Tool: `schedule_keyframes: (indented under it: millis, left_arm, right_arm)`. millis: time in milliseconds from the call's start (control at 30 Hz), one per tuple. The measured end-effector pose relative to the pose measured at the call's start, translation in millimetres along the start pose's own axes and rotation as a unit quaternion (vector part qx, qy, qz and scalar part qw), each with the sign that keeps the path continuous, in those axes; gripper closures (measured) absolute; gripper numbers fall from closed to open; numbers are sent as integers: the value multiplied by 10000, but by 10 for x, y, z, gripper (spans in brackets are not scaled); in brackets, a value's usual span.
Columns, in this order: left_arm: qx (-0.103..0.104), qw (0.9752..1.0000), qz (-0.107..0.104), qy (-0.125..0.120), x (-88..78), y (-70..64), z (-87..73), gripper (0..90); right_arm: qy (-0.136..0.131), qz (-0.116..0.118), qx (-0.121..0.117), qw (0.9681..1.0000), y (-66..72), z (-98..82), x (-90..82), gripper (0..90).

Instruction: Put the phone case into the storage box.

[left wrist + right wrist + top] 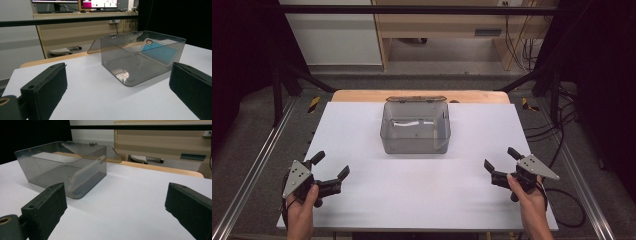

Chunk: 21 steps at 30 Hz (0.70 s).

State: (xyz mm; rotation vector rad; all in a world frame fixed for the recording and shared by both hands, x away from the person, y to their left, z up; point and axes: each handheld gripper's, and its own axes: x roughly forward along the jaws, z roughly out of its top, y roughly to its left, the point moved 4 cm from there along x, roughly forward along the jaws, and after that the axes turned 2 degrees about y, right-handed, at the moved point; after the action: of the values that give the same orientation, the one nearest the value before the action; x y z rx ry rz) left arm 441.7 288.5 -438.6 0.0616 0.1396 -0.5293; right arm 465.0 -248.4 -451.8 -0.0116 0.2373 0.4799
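- Spreading under everything is the white surface (362, 200), with a strip of bare wood along its far edge.
- Sitting at the middle of the far half is the smoky clear box (415, 131), its long axis running left to right across my view, its open mouth facing up and its hinged lid (415, 99) thrown back over the far side.
- Leaning inside the box against its right wall is a flat phone case (160, 52); it looks blue in the left gripper view and pale in the right gripper view. I can read no brand or writing on it or on the box.
- My left claw (332, 167) rests near the front left corner, released, jaws wide apart, well apart from the box.
- My right claw (501, 159) sits near the front right edge, likewise released and wide, pointing in toward the box.
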Motion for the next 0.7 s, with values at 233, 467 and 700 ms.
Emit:
schedule_keyframes:
  millis: [233, 467, 700]
  left_arm:
    - [-36, 9999, -107, -16, 20, -50, -2, 18]
    - [-44, 9998, -207, -33, 42, -108, -3, 18]
    - [-32, 9997, -251, -25, 73, -134, -6, 18]
  right_arm:
    - [-15, 133, -35, 9999, 80, -64, 27, 38]
    - [-33, 296, -64, 9995, 170, -109, 92, 36]
    - [-83, 455, -180, 9988, 298, -109, 192, 38]
